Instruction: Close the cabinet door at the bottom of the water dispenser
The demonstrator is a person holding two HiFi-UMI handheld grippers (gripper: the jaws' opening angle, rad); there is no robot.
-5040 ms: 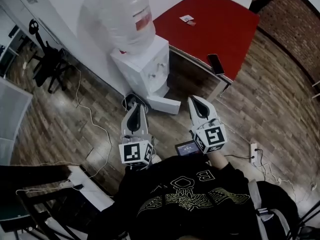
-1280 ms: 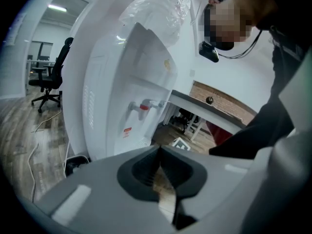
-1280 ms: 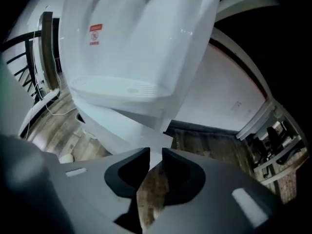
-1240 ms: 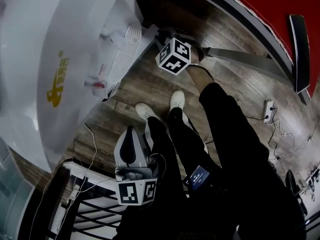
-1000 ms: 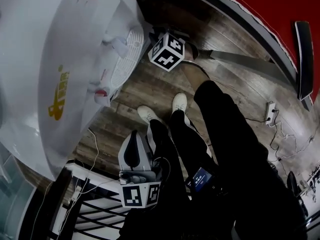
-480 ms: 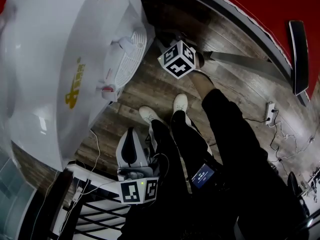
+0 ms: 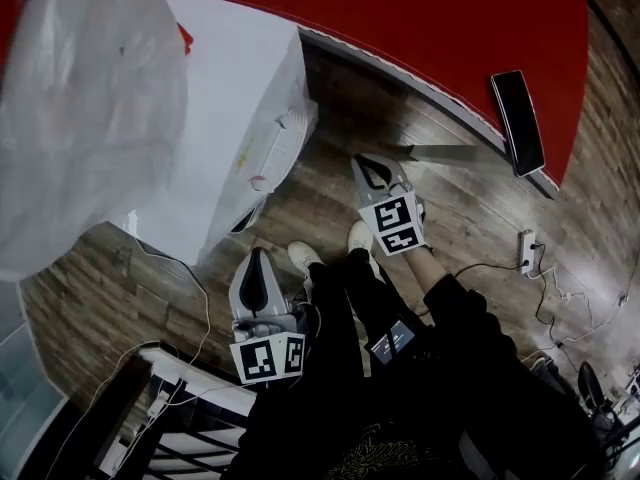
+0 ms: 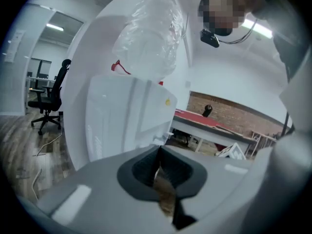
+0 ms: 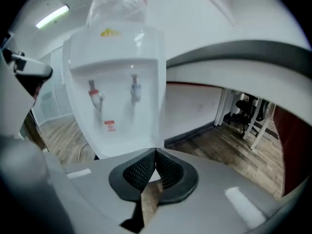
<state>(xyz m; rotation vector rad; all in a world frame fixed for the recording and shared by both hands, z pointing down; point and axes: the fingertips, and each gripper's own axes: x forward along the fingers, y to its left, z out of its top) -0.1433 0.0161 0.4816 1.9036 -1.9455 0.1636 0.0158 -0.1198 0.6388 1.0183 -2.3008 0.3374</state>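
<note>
The white water dispenser (image 7: 235, 108) stands at the upper left in the head view, its clear bottle (image 7: 85, 118) on top. Its front with two taps (image 9: 114, 91) fills the right gripper view; the lower cabinet part is mostly hidden behind the jaws, so I cannot tell how the door stands. My right gripper (image 7: 371, 168) hangs above the floor to the right of the dispenser, apart from it, jaws shut and empty (image 9: 156, 152). My left gripper (image 7: 257, 265) is lower left, near the dispenser's base, also shut and empty (image 8: 160, 150).
A red table (image 7: 400, 18) with a black phone (image 7: 518, 108) stands behind, one white leg (image 7: 440, 153) close to my right gripper. A power strip (image 7: 527, 251) and cables lie on the wood floor. A black rack (image 7: 150, 408) is at bottom left.
My right gripper has lifted up and back from the dispenser's base. The left gripper rose a little. The head camera pulled back, so the whole dispenser and bottle show.
</note>
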